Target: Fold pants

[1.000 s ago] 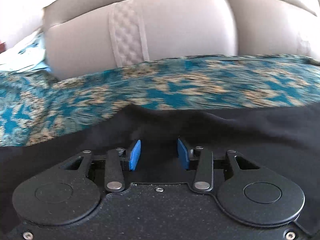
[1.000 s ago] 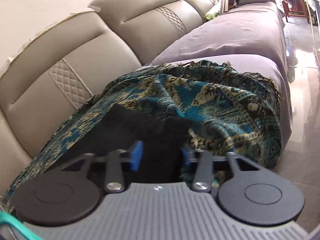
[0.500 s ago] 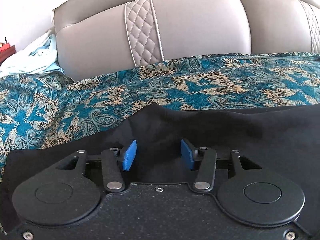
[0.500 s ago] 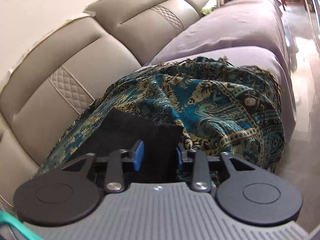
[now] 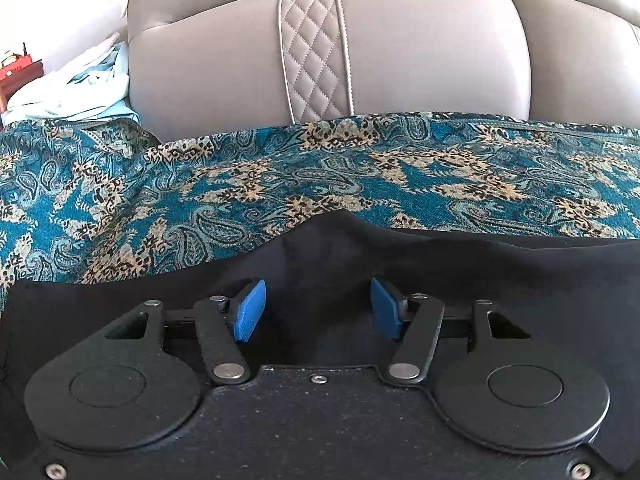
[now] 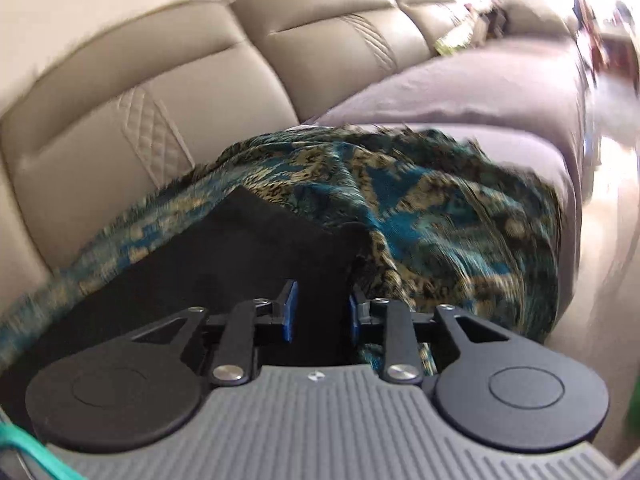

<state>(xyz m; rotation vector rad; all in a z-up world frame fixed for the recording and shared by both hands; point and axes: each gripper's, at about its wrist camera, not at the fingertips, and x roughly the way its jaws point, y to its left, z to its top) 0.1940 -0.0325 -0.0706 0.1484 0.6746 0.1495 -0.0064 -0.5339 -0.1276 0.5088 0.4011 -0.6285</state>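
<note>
The black pants (image 5: 440, 256) lie flat on a teal and tan paisley shawl (image 5: 280, 176) that covers the sofa seat. My left gripper (image 5: 318, 308) hovers low over the pants' far edge. Its jaws are opening, with the blue pads (image 5: 250, 310) wide apart and only flat cloth under the gap. In the right wrist view, a corner of the pants (image 6: 240, 248) reaches toward the shawl (image 6: 440, 208). My right gripper (image 6: 320, 312) straddles a raised fold of that corner. Its jaws are closing and the pads stand apart around the cloth. The view is blurred.
The beige leather sofa back (image 5: 420, 48) with a quilted strip rises right behind the shawl. Pale crumpled clothes (image 5: 80, 88) and a red object (image 5: 20, 70) sit at far left. A purple-grey seat cover (image 6: 480, 88) extends to the right, with shiny floor (image 6: 600, 240) beyond the sofa's front edge.
The left pads have spread wider and that gripper has shifted over the pants' edge. The right pads have drawn closer around the black fold, and the right view has rolled and gone blurry.
</note>
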